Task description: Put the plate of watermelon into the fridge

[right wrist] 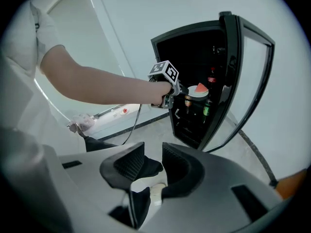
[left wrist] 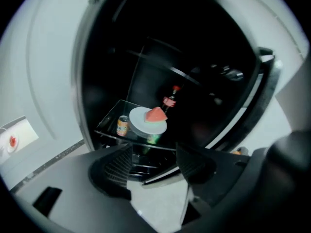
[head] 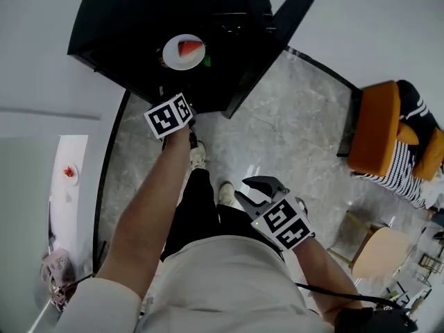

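The white plate [head: 179, 57] with a red watermelon wedge [head: 190, 47] rests on a glass shelf [left wrist: 108, 122] inside the black fridge [head: 125, 26], whose door [head: 274, 44] stands wide open. In the left gripper view the plate [left wrist: 144, 125] and wedge [left wrist: 156, 114] sit beyond the jaws, apart from them. My left gripper [left wrist: 153, 163] is open and empty, held just outside the fridge opening [head: 170, 103]. My right gripper [head: 251, 189] hangs low by my legs, jaws slightly apart with nothing between them [right wrist: 153, 168]. From there the plate [right wrist: 197, 93] shows in the fridge.
An orange can [left wrist: 123, 125] stands beside the plate, with bottles [right wrist: 212, 76] deeper in the fridge. An orange chair [head: 378, 127] with a striped cushion [head: 402, 175] and a wooden stool [head: 381, 252] stand to the right. A white counter [head: 69, 186] runs along the left.
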